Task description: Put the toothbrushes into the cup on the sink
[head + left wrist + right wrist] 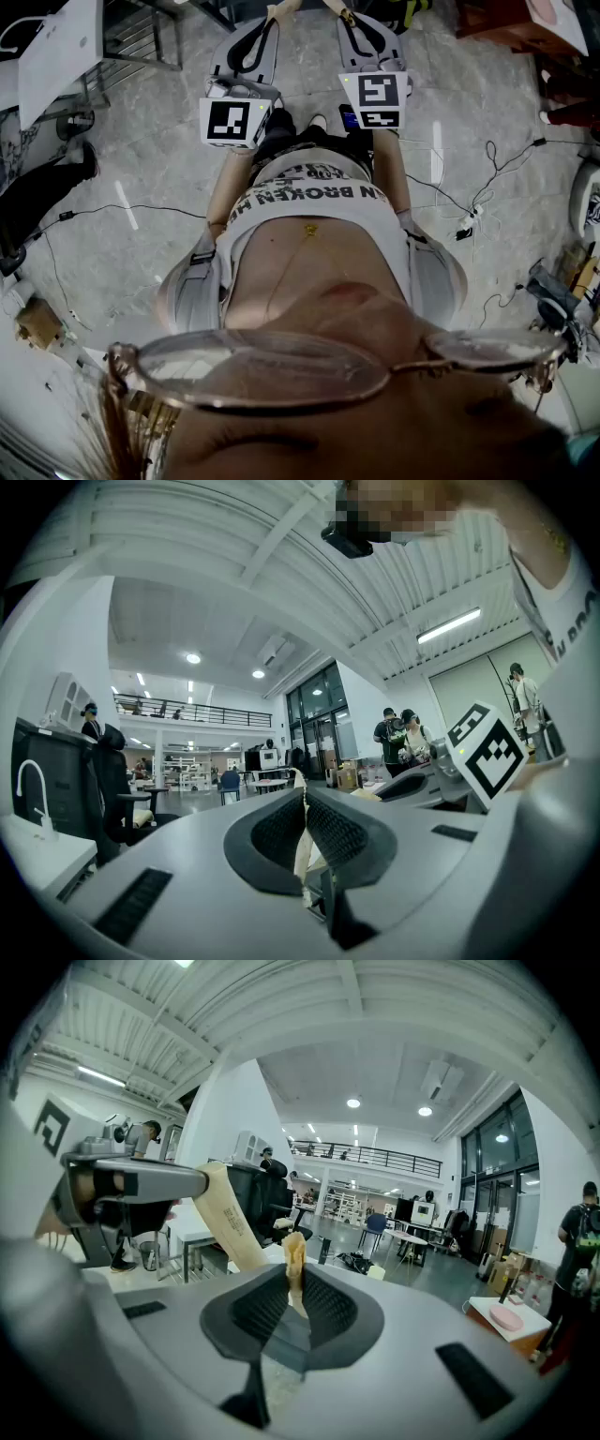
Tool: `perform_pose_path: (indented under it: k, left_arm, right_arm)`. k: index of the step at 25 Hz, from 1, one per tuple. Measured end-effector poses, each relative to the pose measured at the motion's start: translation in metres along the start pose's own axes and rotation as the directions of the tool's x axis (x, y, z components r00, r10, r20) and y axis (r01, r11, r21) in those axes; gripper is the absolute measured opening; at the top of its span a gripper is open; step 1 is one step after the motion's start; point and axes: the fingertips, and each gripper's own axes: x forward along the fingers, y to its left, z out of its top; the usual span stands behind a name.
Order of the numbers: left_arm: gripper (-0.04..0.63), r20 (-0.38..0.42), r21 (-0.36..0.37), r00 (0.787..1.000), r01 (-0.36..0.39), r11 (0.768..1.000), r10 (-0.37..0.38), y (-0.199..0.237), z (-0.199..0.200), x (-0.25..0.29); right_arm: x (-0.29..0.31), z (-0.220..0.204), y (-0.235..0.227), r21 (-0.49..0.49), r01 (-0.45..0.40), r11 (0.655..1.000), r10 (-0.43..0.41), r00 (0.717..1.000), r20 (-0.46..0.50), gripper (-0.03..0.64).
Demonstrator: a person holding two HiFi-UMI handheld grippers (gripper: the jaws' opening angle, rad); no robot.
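**Both brushes gripped, cup not in sight**

Left gripper: jaws clenched on the left toothbrush, a thin pale strip running up between the ribbed pads. Right gripper: jaws clamped on the right toothbrush, its pale end standing just above the pads and tilted a little.

The grippers are held side by side in front of the person's waist, pointing out across the room. Nothing lies near them to drop a brush into.

Further out is an open hall, with desks and people far off. At the far left of the left gripper view a curved tap rises over a white counter. This may be the sink. No view shows the cup clearly enough to tell.

Judgement: the step in hand is the carry to the cup.
- Thin handles can pivot between pads, so grip firmly.
- Take one gripper to the cup at a time, with the other well apart so the brushes do not cross.
- Turn the free end downward and lower it inside the rim before letting go.
- Releasing from too high risks the brush bouncing off the rim or tipping the cup.
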Motion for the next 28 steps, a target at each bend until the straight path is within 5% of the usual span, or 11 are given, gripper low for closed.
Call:
perform_pose_path:
  k: [11, 28]
  left_arm:
    - [0.017, -0.007, -0.029, 1.000, 0.010, 1.000, -0.010, -0.014, -0.002, 0.010]
    - [0.017, 0.035, -0.045, 0.991, 0.134, 0.990, -0.132, 0.074, -0.011, 0.124]
  right_arm:
    - [-0.014, -0.013, -0.023, 0.065, 0.035, 0.997, -0.036, 0.999, 0.023, 0.063]
    - [0.088, 0.005, -0.081, 0.102, 0.165, 0.981, -0.165, 0.986, -0.004, 0.061]
